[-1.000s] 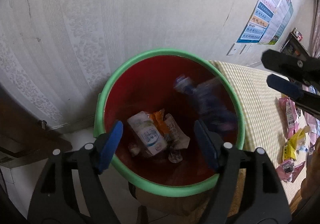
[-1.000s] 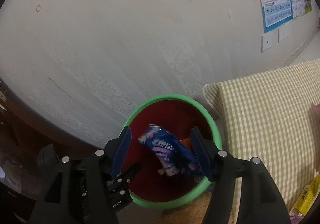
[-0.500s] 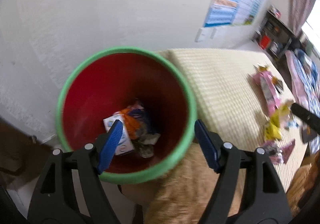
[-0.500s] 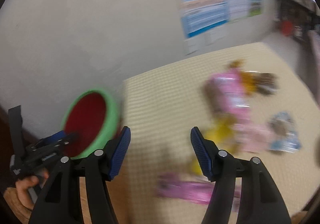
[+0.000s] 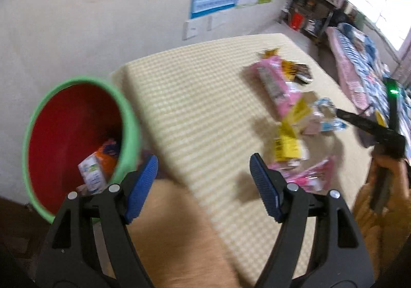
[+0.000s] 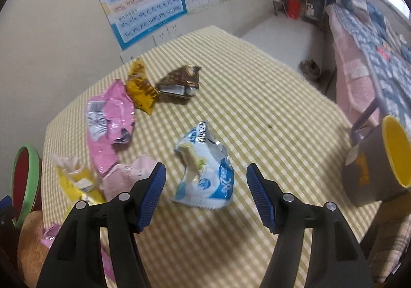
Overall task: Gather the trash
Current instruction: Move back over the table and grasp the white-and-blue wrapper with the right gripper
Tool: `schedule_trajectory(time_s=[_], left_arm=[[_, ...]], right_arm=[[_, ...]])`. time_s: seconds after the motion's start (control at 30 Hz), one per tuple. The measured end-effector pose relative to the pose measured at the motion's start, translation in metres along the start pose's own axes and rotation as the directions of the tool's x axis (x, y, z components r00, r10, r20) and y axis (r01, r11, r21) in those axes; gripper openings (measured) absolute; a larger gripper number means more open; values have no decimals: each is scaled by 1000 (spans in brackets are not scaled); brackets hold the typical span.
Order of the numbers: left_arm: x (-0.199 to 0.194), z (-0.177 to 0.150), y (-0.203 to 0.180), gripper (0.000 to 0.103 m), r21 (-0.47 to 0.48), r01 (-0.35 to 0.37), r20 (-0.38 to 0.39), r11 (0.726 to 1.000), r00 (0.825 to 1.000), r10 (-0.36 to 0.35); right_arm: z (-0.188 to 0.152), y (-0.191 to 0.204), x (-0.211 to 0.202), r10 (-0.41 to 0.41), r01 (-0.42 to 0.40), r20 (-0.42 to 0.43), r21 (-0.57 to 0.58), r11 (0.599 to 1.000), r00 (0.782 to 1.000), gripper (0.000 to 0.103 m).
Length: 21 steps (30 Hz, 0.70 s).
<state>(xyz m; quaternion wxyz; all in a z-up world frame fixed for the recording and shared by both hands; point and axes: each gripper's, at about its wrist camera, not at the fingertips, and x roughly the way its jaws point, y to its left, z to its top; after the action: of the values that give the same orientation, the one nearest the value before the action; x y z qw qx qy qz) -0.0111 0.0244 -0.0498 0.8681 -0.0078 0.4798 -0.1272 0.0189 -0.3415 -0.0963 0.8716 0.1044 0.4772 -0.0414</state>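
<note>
Tongs point(image 6: 204, 198) on both hands gape empty; six wrappers, one bin point(image 6: 18, 159), one mug point(image 6: 380, 162).

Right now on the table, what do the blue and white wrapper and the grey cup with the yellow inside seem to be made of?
Blue and white wrapper: probably thin metallised plastic film; crinkled, glossy, silvery at the torn top, zigzag-cut bottom edge.
Grey cup with the yellow inside: likely moulded plastic; smooth, matte, uniform colour, though blur leaves it open.

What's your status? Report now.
Both hand-held grippers, left and right, open, empty. Right lined up over blue-white wrapper. Bin at table edge. Nothing in the way.
</note>
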Motion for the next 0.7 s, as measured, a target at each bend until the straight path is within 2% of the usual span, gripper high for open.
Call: schedule_trajectory(time_s=[0.07,0.1,0.13,0.17,0.27,0.37,0.53,0.67,0.7], left_arm=[[3,3,-17,71,28,30,-6,999,1000,-29],[9,6,-29,71,45,55,-19,997,998,-54],[13,8,-36,71,50,68,-32,996,997,-67],[18,11,-46,71,54,92,-49,994,995,-89],[29,15,-69,71,75,130,-69,989,990,-125],[46,20,-85,71,100,118,-87,988,990,-110],[79,26,-91,67,64,114,-157,991,982,-102],[98,25,-97,57,62,116,-204,991,974,-101],[104,23,-100,47,71,122,-228,990,968,-103]], right_arm=[[2,0,10,38,-37,-10,7,999,999,63],[1,1,15,52,-52,-22,-2,999,998,59],[-1,4,17,60,-60,-35,-8,998,998,49],[-4,4,20,79,-80,-50,-8,997,996,28],[-7,0,18,103,-103,-43,3,995,994,23],[-10,-5,5,118,-118,4,26,993,993,23],[-17,-5,-8,128,-129,36,21,991,991,23],[-18,-6,-15,145,-147,61,29,989,988,23],[-18,-6,-15,149,-151,60,31,988,987,24]])
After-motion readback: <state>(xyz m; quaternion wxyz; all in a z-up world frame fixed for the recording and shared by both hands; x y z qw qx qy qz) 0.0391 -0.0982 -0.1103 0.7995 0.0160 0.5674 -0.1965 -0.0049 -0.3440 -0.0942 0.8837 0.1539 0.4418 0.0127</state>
